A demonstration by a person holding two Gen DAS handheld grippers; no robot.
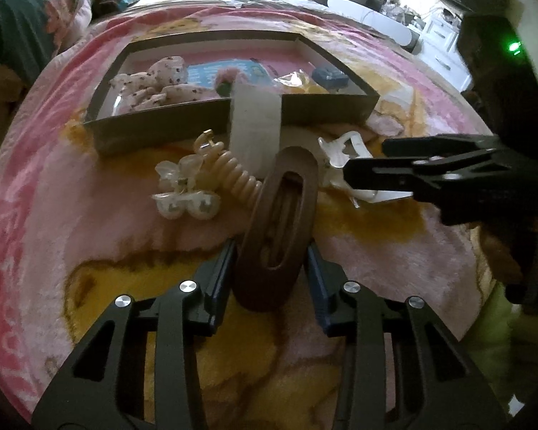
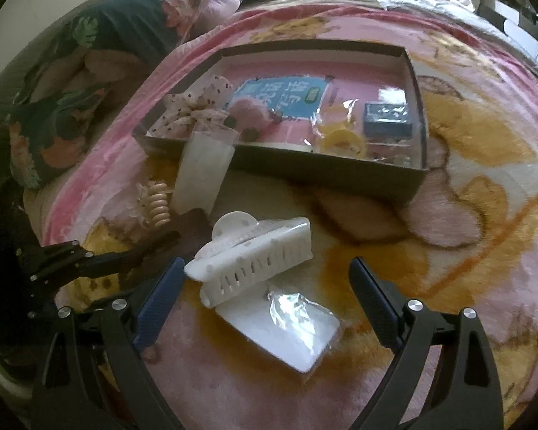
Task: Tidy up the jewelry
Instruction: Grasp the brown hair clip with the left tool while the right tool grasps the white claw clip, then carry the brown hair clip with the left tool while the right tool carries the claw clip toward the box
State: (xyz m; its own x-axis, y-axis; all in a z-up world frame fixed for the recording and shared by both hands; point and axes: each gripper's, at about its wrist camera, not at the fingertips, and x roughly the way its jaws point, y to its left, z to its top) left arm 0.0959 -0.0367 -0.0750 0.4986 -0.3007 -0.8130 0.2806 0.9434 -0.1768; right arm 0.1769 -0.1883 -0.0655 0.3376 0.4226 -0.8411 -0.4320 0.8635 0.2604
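A brown oval hair clip (image 1: 269, 236) stands on edge on the pink and yellow blanket, and my left gripper (image 1: 270, 254) is shut on its lower part, blue pads against both sides. The same brown clip (image 2: 193, 229) shows in the right wrist view, beside the left gripper's dark fingers (image 2: 140, 254). A white claw clip (image 2: 254, 254) lies on a white card with a clear packet (image 2: 290, 326). My right gripper (image 2: 265, 261) stands open around the claw clip, pads apart from it. In the left wrist view the right gripper (image 1: 364, 159) hovers over the white claw clip (image 1: 344, 150).
A shallow dark box (image 1: 161, 129) lies beyond, holding a floral scrunchie (image 1: 154, 86), yellow hair ties in a bag (image 2: 340, 136) and a small blue box (image 2: 387, 118). A white card (image 1: 254, 125) leans on its near wall. A beige spiral tie (image 1: 240, 179) and a pearly clip (image 1: 183, 193) lie nearby.
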